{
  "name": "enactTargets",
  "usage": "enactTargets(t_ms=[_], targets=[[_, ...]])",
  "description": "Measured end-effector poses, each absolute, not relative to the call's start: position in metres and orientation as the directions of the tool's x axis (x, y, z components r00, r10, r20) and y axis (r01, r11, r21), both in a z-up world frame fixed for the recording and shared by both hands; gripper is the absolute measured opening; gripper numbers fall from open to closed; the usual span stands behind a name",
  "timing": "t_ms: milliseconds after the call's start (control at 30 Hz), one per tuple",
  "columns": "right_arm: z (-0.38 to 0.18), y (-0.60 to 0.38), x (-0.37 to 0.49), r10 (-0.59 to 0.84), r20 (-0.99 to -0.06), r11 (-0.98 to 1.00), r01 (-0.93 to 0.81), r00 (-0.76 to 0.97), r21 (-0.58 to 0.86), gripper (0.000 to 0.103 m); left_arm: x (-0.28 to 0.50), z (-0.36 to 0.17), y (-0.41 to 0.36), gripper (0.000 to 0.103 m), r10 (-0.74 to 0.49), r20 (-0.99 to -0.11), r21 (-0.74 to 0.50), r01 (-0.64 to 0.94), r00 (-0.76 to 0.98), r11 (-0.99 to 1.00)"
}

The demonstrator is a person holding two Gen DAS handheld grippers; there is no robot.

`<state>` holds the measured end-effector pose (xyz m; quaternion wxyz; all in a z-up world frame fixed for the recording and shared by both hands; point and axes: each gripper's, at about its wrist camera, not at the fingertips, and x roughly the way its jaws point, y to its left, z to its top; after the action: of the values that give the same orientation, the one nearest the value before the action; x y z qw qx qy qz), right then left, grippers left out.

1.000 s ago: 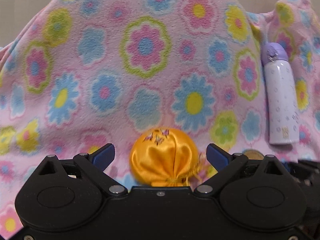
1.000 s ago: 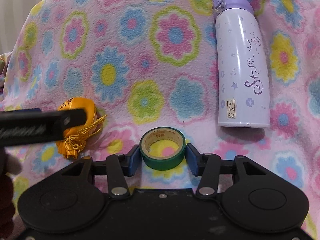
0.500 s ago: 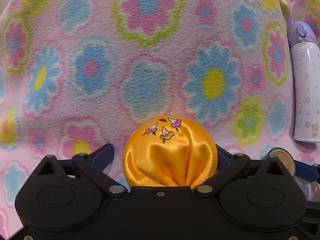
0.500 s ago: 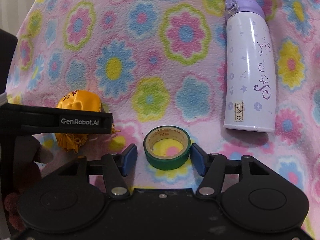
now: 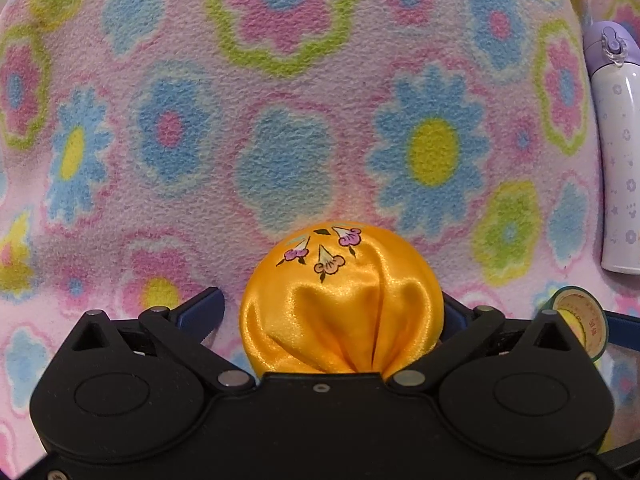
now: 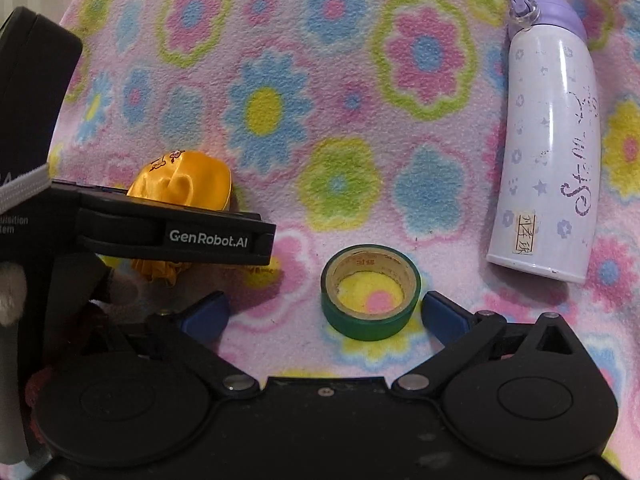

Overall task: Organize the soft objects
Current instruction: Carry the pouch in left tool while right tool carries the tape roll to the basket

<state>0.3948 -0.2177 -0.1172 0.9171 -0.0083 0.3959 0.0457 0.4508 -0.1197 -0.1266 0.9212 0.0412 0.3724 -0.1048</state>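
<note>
An orange satin pouch [image 5: 340, 300] with small embroidered flowers lies on the flowered fleece blanket [image 5: 280, 120]. My left gripper [image 5: 328, 306] stands wide around it. The left finger is clear of the cloth and the right finger is mostly hidden behind the pouch. In the right wrist view the pouch [image 6: 188, 184] shows behind the left tool's black side bar [image 6: 180, 236]. My right gripper [image 6: 325, 308] is opening, with a green tape roll [image 6: 370, 326] lying flat between its blue pads. Neither pad touches it.
A white bottle with a lilac cap [image 6: 548, 160] lies on the blanket to the right of the tape, and shows at the right edge of the left view as the bottle [image 5: 618, 160]. A gloved hand holds the left tool at the far left.
The right jaws have spread off the tape roll, leaving it on the blanket. The left gripper has pushed forward and down until the pouch sits deep between its fingers.
</note>
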Motion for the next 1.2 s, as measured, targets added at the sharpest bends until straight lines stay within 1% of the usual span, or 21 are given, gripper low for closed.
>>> enactTargets(t_ms=[100,267,333,367,400,433,467,500,567,600,633,733,800,900,1033,1200], targets=[[-0.117,-0.214,0.396,0.073,-0.729,0.995,-0.094,0.681,0.011,0.103,0.45,-0.126,-0.12,0.101,-0.162,-0.695,-0.002,0.224,0.701,0.974],[-0.118,-0.219,0.402,0.11,-0.728,0.991,-0.131,0.677,0.027,0.103,0.447,-0.125,-0.118,0.101,-0.169,-0.694,-0.007,0.228,0.7,0.974],[-0.117,-0.222,0.4,0.116,-0.72,0.991,-0.132,0.684,0.034,0.103,0.445,-0.123,-0.111,0.099,-0.183,-0.692,-0.022,0.232,0.699,0.972],[-0.117,-0.223,0.399,0.116,-0.716,0.991,-0.129,0.688,0.036,0.1,0.445,-0.123,-0.109,0.099,-0.193,-0.689,-0.033,0.235,0.699,0.971],[-0.117,-0.225,0.397,0.112,-0.709,0.992,-0.122,0.696,0.037,0.095,0.446,-0.123,-0.107,0.096,-0.2,-0.686,-0.043,0.235,0.699,0.971],[-0.116,-0.227,0.394,0.109,-0.7,0.993,-0.113,0.705,0.041,0.092,0.445,-0.122,-0.105,0.094,-0.205,-0.682,-0.05,0.235,0.702,0.971],[-0.115,-0.23,0.392,0.106,-0.694,0.994,-0.102,0.712,0.047,0.086,0.443,-0.121,-0.103,0.089,-0.211,-0.674,-0.055,0.237,0.708,0.97],[-0.115,-0.233,0.39,0.104,-0.686,0.994,-0.089,0.72,0.057,0.082,0.441,-0.121,-0.102,0.082,-0.218,-0.666,-0.058,0.241,0.713,0.969],[-0.114,-0.241,0.385,0.095,-0.67,0.995,-0.055,0.736,0.081,0.064,0.437,-0.118,-0.1,0.072,-0.236,-0.653,-0.064,0.259,0.719,0.964],[-0.113,-0.243,0.385,0.089,-0.663,0.995,-0.037,0.743,0.093,0.054,0.435,-0.117,-0.1,0.07,-0.235,-0.651,-0.056,0.262,0.722,0.963],[-0.113,-0.248,0.384,0.082,-0.657,0.994,-0.015,0.749,0.107,0.049,0.433,-0.116,-0.1,0.069,-0.232,-0.652,-0.052,0.263,0.722,0.963],[-0.111,-0.258,0.379,0.104,-0.646,0.987,-0.001,0.757,0.158,0.049,0.425,-0.111,-0.095,0.069,-0.244,-0.666,-0.072,0.265,0.705,0.962],[-0.108,-0.257,0.375,0.096,-0.652,0.989,-0.001,0.752,0.145,0.049,0.415,-0.106,-0.091,0.069,-0.237,-0.675,-0.071,0.259,0.699,0.963],[-0.1,-0.255,0.363,0.092,-0.662,0.993,-0.017,0.744,0.118,0.048,0.396,-0.093,-0.084,0.069,-0.202,-0.68,-0.036,0.243,0.705,0.969],[-0.079,-0.248,0.332,0.092,-0.662,0.996,-0.058,0.744,0.073,0.048,0.371,-0.067,-0.066,0.069,-0.159,-0.699,-0.035,0.19,0.697,0.981],[-0.036,-0.253,0.285,0.13,-0.651,0.989,-0.053,0.748,0.136,0.048,0.326,-0.028,-0.041,0.069,-0.105,-0.692,-0.015,0.132,0.714,0.991]])
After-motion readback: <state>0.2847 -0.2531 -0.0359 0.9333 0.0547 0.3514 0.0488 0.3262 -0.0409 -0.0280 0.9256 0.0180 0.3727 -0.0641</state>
